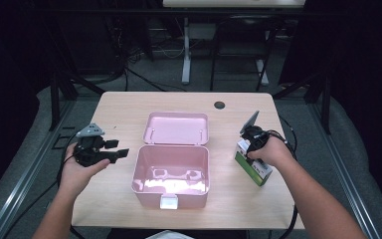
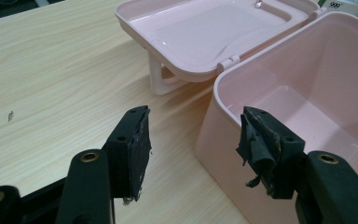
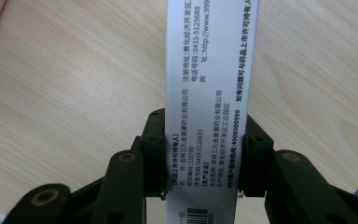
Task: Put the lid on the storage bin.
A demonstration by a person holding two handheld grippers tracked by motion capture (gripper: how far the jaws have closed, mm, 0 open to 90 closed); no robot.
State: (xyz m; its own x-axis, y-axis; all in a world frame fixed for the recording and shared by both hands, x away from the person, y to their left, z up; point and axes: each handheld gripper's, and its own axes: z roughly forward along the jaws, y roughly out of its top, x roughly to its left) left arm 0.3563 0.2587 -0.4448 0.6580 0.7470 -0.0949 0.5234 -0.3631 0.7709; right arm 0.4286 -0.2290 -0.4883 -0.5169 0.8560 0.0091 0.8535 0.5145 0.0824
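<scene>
The right gripper [image 1: 252, 141] stands over the right part of the light wooden table [image 1: 124, 107], held in the person's right hand [image 1: 271, 150]; its two black fingers [image 3: 153, 154] sit against the two long sides of a small white and green cardboard box [image 1: 252, 168] printed with black text, the pads pressing on it, so the box is gripped; in the right gripper view the white printed face of the box [image 3: 209, 93] runs up between the fingers, with bare table to either side; in the high view the box rests on the table near its right edge, well apart from the pink case.

The pink plastic storage case [image 1: 171, 175] sits in the middle of the table, open, its hinged lid [image 1: 177, 128] folded back flat behind it; a white latch [image 1: 168, 201] shows on its front wall.

The left gripper [image 1: 110, 152] is held in the left hand [image 1: 79, 172] just left of the case, above the table; its fingers [image 2: 134, 149] stand wide apart with nothing between them; in the left gripper view the case's near corner [image 2: 223, 121] lies just beyond them.
</scene>
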